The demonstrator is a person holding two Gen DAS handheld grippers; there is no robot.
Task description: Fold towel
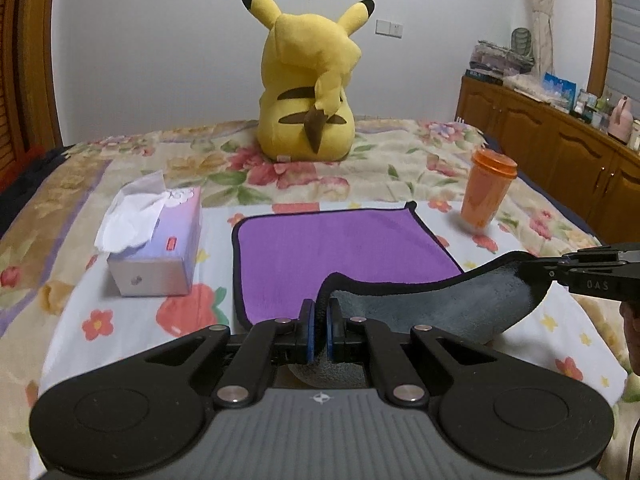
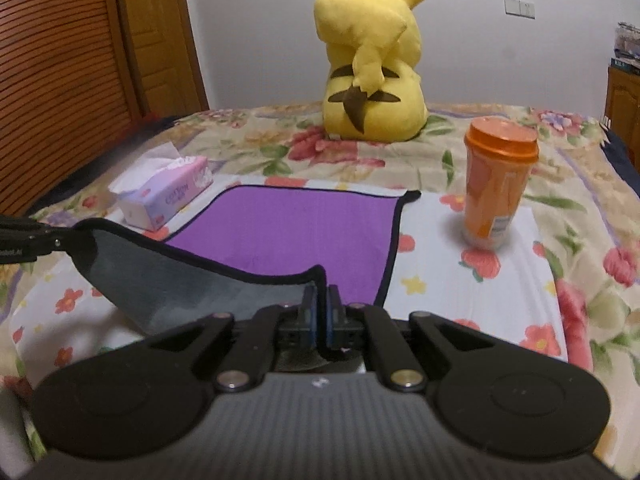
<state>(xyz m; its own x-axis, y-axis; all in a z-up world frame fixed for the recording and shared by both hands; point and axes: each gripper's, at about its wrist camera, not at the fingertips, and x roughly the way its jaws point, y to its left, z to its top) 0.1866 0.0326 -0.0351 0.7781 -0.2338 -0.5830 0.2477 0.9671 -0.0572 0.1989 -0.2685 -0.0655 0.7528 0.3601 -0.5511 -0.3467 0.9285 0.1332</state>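
Observation:
A purple towel (image 1: 340,248) with a black hem and grey underside lies on the bed; it also shows in the right wrist view (image 2: 296,232). Its near edge is lifted off the bed, grey side (image 1: 440,304) facing me. My left gripper (image 1: 321,312) is shut on the near left corner. My right gripper (image 2: 320,300) is shut on the near right corner; it shows in the left wrist view (image 1: 560,270) at the right. The left gripper shows at the left edge of the right wrist view (image 2: 48,240). The hem sags between the two grippers.
A tissue box (image 1: 156,240) sits left of the towel. An orange lidded cup (image 1: 486,194) stands to its right. A yellow plush toy (image 1: 308,88) sits beyond on the floral bedspread (image 1: 360,172). A wooden cabinet (image 1: 560,136) stands at the right.

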